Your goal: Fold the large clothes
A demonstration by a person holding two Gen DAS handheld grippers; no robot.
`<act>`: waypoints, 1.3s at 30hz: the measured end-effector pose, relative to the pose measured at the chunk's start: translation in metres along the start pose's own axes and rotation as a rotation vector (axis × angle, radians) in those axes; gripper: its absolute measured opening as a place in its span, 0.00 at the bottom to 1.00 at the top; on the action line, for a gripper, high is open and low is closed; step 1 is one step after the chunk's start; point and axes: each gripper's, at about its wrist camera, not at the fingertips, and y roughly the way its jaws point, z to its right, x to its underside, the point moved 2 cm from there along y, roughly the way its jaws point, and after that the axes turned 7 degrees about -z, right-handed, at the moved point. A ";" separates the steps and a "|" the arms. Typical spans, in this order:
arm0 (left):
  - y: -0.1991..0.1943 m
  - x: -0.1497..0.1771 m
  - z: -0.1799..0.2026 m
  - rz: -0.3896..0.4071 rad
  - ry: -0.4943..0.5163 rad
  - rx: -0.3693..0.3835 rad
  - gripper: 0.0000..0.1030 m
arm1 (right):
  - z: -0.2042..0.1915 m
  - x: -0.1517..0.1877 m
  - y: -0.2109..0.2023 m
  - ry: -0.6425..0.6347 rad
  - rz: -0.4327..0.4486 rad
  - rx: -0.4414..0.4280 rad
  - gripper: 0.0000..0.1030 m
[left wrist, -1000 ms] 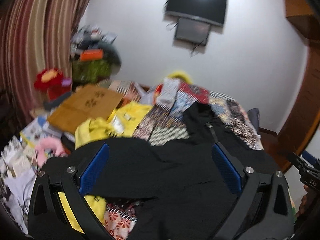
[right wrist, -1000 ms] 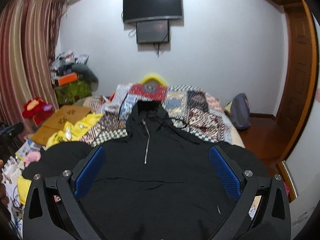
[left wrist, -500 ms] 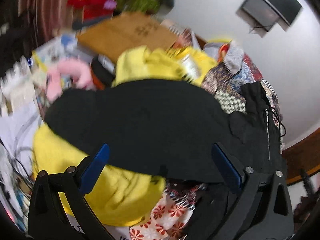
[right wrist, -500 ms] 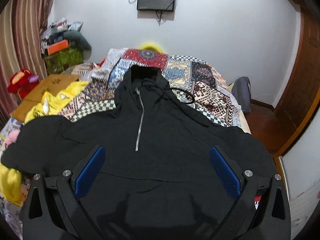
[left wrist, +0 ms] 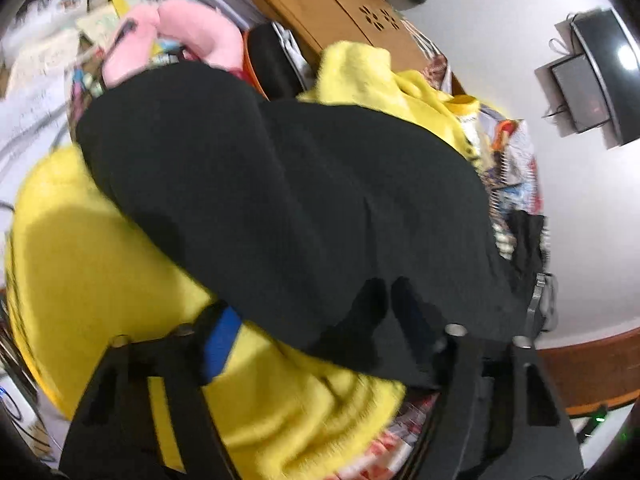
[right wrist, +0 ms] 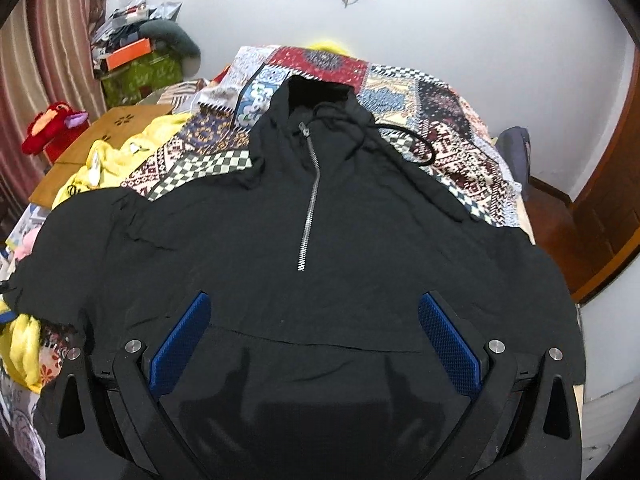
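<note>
We see a black hoodie [right wrist: 320,216] spread front-up on a patchwork-covered bed [right wrist: 452,120].

Our right gripper [right wrist: 314,340] hovers over the hoodie's lower front, jaws wide and empty; our left gripper [left wrist: 320,332] sits at the sleeve [left wrist: 280,200] — one blue pad [left wrist: 220,340] shows, the other is hidden behind black cloth, so we cannot tell its grip; a yellow garment [left wrist: 100,260] lies under the sleeve.

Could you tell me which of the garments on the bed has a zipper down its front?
The black hoodie, spread flat with its silver half-zip running down from the collar. The yellow garment crumpled at the bed's left edge shows no zipper.
</note>
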 end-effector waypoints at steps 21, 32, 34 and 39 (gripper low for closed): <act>-0.069 -0.026 0.182 0.379 0.427 -0.213 0.07 | 0.060 -0.003 -0.016 0.185 -0.030 -0.115 1.00; -0.065 0.040 0.386 0.345 0.765 0.056 0.03 | 0.102 -0.008 -0.030 0.219 0.029 -0.119 1.00; -0.051 0.063 0.415 0.316 0.830 0.079 0.03 | 0.110 -0.006 -0.030 0.225 0.031 -0.115 1.00; 0.003 0.130 0.456 0.182 0.969 0.101 0.03 | 0.130 0.003 -0.029 0.247 0.022 -0.107 1.00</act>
